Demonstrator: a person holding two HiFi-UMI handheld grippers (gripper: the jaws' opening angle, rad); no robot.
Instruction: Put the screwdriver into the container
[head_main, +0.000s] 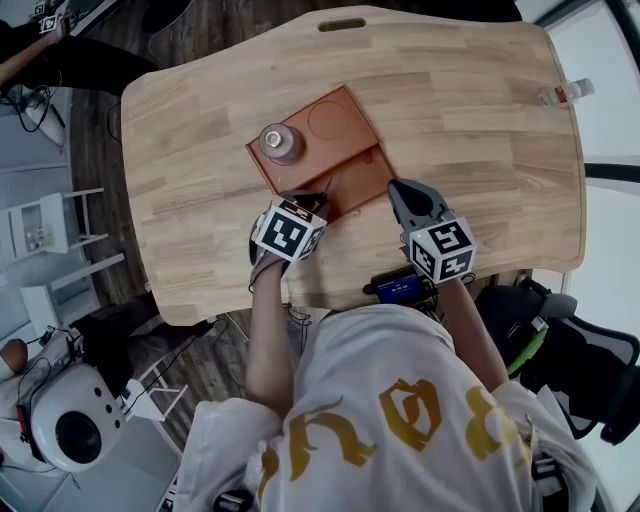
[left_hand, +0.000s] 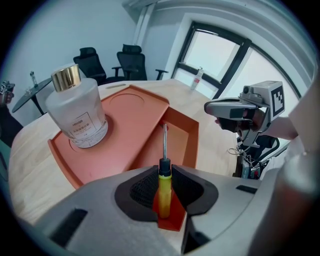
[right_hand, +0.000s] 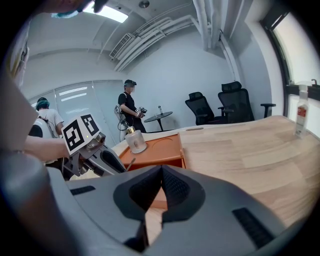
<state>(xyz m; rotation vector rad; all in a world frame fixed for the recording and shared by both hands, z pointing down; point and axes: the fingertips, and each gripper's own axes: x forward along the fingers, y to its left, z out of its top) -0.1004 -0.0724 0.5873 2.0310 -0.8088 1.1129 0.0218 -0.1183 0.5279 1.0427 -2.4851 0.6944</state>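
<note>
Gripping: the screwdriver (left_hand: 164, 176) is pinched by its yellow handle between the pads of the left gripper (head_main: 315, 203), with the metal shaft pointed to twelve o'clock in the left gripper view.
Screwdriver place: it is held over the sunken compartment (left_hand: 182, 132) at the five o'clock end of the orange container (head_main: 338, 152); whether the tip touches the floor cannot be told.
Container: it is laid askew on the wooden table (head_main: 480, 120), near the middle.
Glass bottle (head_main: 281, 143): it is stood upright, gold-capped, on the container's flat part at ten o'clock.
Right gripper (right_hand: 162, 168): its jaws are pressed together with nothing between them; it is kept at three o'clock of the left gripper, just beside the container.
Small bottle (head_main: 568, 93): it is seen at the table's two o'clock edge.
</note>
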